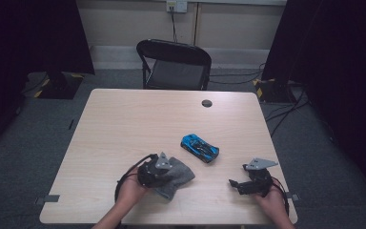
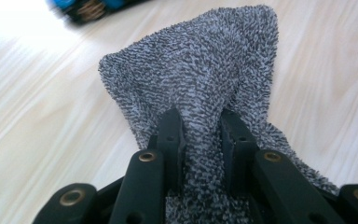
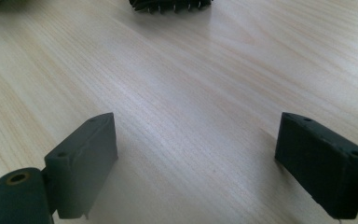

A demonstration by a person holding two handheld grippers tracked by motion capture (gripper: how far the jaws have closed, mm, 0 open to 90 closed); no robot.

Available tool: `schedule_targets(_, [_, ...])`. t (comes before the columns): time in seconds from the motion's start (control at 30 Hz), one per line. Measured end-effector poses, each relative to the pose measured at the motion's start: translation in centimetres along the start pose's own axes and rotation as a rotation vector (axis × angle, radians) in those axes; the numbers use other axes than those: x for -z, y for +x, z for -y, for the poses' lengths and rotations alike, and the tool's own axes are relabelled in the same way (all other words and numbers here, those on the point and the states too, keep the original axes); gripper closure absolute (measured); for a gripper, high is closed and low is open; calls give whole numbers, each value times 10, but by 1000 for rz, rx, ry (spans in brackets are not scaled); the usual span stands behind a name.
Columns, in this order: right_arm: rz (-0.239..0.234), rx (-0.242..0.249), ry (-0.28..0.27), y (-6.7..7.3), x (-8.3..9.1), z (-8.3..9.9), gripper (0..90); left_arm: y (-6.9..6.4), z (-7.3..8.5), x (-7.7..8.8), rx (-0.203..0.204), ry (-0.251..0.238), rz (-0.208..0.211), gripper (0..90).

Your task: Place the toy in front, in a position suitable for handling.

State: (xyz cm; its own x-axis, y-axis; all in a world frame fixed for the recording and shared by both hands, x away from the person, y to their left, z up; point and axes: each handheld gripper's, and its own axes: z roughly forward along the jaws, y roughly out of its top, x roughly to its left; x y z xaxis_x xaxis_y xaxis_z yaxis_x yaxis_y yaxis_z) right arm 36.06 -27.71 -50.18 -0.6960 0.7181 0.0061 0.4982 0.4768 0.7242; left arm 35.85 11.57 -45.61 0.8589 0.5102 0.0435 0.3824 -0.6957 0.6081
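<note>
Clamped by the left hand-held gripper (image 2: 199, 135) is a bunched fold of the grey towel (image 2: 200, 70), which lies on the surface (image 1: 124, 124) near its front edge (left of centre). Soft, light and limp handling is to be expected, so a gathered edge is best pinched. Just beyond it to the right, a blue toy car (image 1: 199, 147) is seen, probably rigid and apt to roll. Farther right, the right hand-held gripper (image 3: 196, 158) is held with jaws wide apart over bare wood; ample open room is left behind.

The left gripper (image 1: 167, 168) pinches the grey cloth (image 1: 177, 176), jaws clamped. The right gripper (image 1: 234, 184), well right of that cloth, rests with jaws spread wide.
</note>
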Motion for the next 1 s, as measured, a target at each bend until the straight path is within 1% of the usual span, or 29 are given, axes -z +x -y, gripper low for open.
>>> schedule_targets(0.13, [0,0,0,0,0,0,120,14,20,14,34,14,-21,727])
schedule_targets(0.2, [1,0,1,0,0,0,119,19,29,20,39,15,-33,726])
schedule_targets(0.23, [1,0,1,0,0,0,119,19,29,20,39,15,-33,725])
schedule_targets(0.27, [5,-3,1,0,0,0,118,21,36,22,53,9,-38,724])
schedule_targets(0.3, [5,-3,1,0,0,0,119,23,42,24,54,9,-44,722])
schedule_targets(0.33, [6,-5,0,1,0,0,120,24,47,25,60,8,-41,720])
schedule_targets(0.4, [7,-7,-1,1,0,0,122,24,49,26,57,9,-43,719])
schedule_targets(0.43, [8,-10,-2,1,0,0,123,25,54,28,63,10,-50,718])
schedule_targets(0.47, [7,-11,-1,1,0,0,124,26,56,29,60,11,-52,717])
schedule_targets(0.53, [5,-14,-2,1,0,0,129,26,57,29,56,11,-57,709])
schedule_targets(0.57, [4,-11,-4,0,0,0,136,27,61,29,67,3,-50,701])
schedule_targets(0.67, [7,-11,10,-1,1,-2,143,27,64,26,71,5,-33,671])
schedule_targets(0.7, [-4,-15,2,-2,1,-3,143,27,64,25,87,-5,-28,645])
schedule_targets(0.73, [-19,-18,-8,-2,2,-5,143,27,64,24,102,-5,-27,583])
schedule_targets(0.77, [-18,-12,-12,-3,2,-8,143,27,64,23,108,-7,-31,505])
schedule_targets(0.83, [-12,-17,-7,-3,2,-14,142,25,63,20,94,-9,-36,424])
schedule_targets(0.87, [-19,-18,-17,-3,1,-17,140,24,63,19,88,-12,-42,389])
schedule_targets(0.93, [-33,-23,-31,-3,-1,-24,134,23,63,17,103,-20,-39,349])
schedule_targets(0.97, [-35,-26,-38,-1,-4,-28,131,24,64,17,104,-20,-32,329])
schedule_targets(1.0, [-29,-16,-29,1,-8,-34,129,24,64,17,108,-25,-32,317])
